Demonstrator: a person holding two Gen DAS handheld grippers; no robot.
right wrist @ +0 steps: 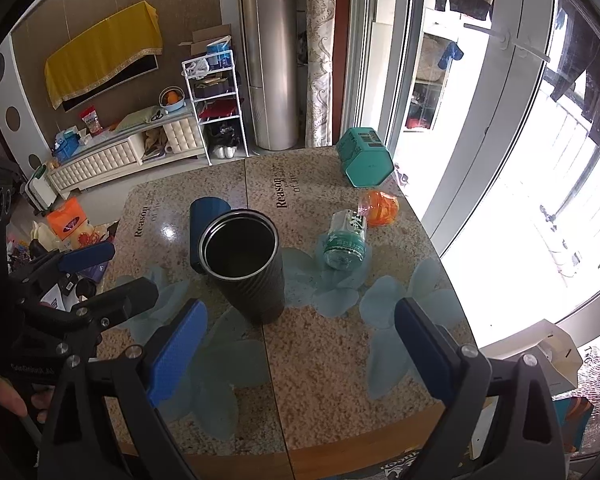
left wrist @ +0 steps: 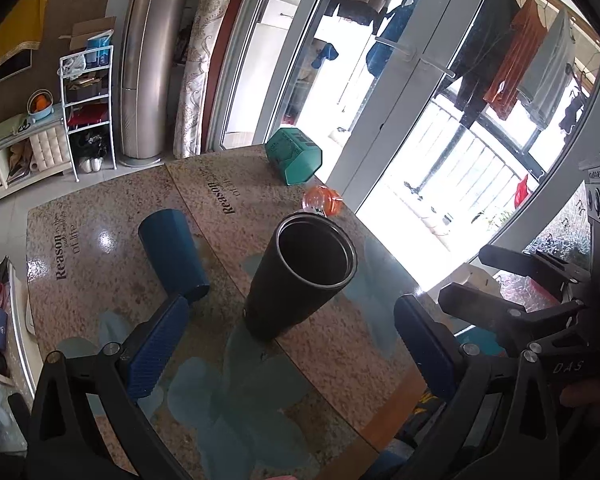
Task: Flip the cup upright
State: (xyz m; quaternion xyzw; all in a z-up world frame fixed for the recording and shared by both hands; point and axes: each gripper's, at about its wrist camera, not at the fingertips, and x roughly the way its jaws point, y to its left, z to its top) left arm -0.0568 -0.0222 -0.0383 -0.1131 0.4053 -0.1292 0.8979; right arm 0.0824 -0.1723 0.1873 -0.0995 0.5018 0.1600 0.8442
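A black ribbed cup [left wrist: 296,276] stands upright on the speckled table [left wrist: 340,344], mouth up; it also shows in the right wrist view [right wrist: 248,268]. A dark blue cup [left wrist: 172,256] lies on its side just left of it, and shows partly hidden behind the black cup in the right wrist view [right wrist: 204,212]. My left gripper [left wrist: 292,344] is open, its blue pads either side of the black cup's base and apart from it. My right gripper [right wrist: 300,356] is open and empty, short of the black cup. Each gripper shows in the other's view [left wrist: 512,280] [right wrist: 100,276].
A teal hexagonal box [right wrist: 364,158] lies at the table's far right. A plastic bottle [right wrist: 346,238] lies on its side with an orange wrapper [right wrist: 380,208] behind it. Glass balcony doors run along the right. A shelf rack [right wrist: 216,104] and cabinet stand beyond the table.
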